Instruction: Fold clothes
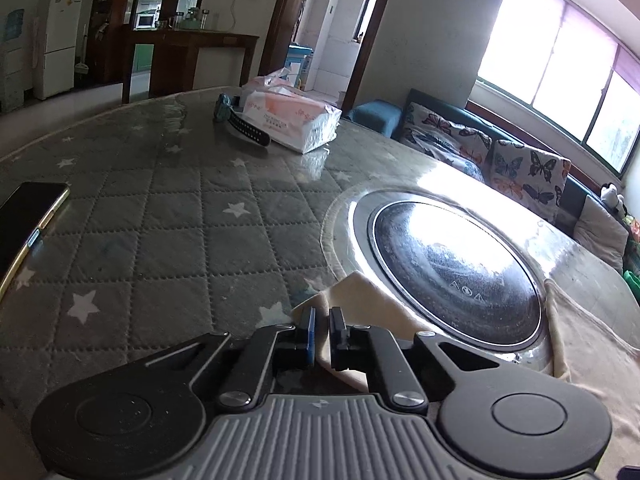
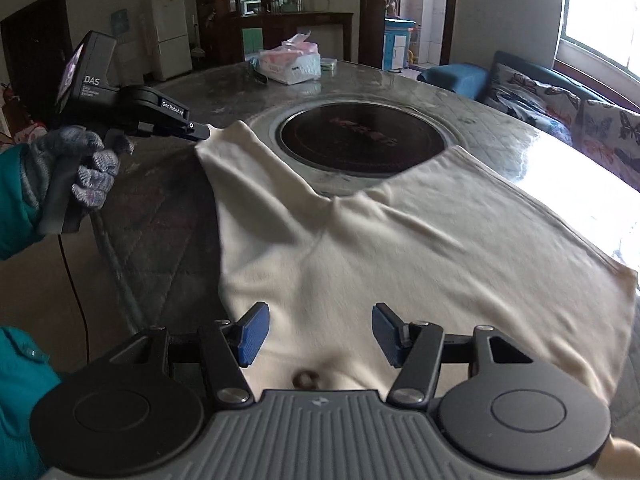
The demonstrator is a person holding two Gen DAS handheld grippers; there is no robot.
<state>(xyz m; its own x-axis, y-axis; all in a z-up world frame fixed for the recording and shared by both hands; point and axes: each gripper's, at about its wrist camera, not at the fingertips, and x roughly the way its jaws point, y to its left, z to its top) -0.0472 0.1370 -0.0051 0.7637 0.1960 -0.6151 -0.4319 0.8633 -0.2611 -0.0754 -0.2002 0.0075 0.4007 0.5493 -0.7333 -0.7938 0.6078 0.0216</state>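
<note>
Cream garment [image 2: 400, 248] spread flat on the desk [image 1: 168, 216], near side under the right claw [image 2: 320, 334], far edge lapping onto the rim of the round black cooktop [image 2: 362, 136] set into the desk middle. Some creases running from a pinch point near the cooktop rim.

Left claw [image 1: 321, 330] nearly closed, pads clamped on a far corner of the garment [image 1: 360, 300], corner lifted slightly off the desk. Same grip seen from the right wrist view: left claw [image 2: 202, 132] at the garment's far-left corner, held by a gloved hand [image 2: 86, 168] with a teal sleeve [image 2: 14, 204] behind it.

Right claw wide open, blue pads [image 2: 252, 334] apart, hovering over the garment's near section, gripping nothing. Small dark ring-like mark or object [image 2: 305, 380] on the cloth just below the claw; can't tell what.

Clutter on the desk:
- Phone [image 1: 28, 220], left edge, well apart from the garment.
- Tissue pack [image 1: 296, 120] at the far side, watch [image 1: 244, 124] touching its left side.
- Quilted star-print cover [image 1: 120, 264] under a glossy top layer.

Cooktop sits directly beyond the garment, between it and the tissue pack. Strong window glare on the desk's right side.

Background: sofa [image 1: 520, 168] with butterfly cushions to the right, white fridge [image 1: 60, 40] and dark wooden counter [image 1: 192, 48] far behind.
</note>
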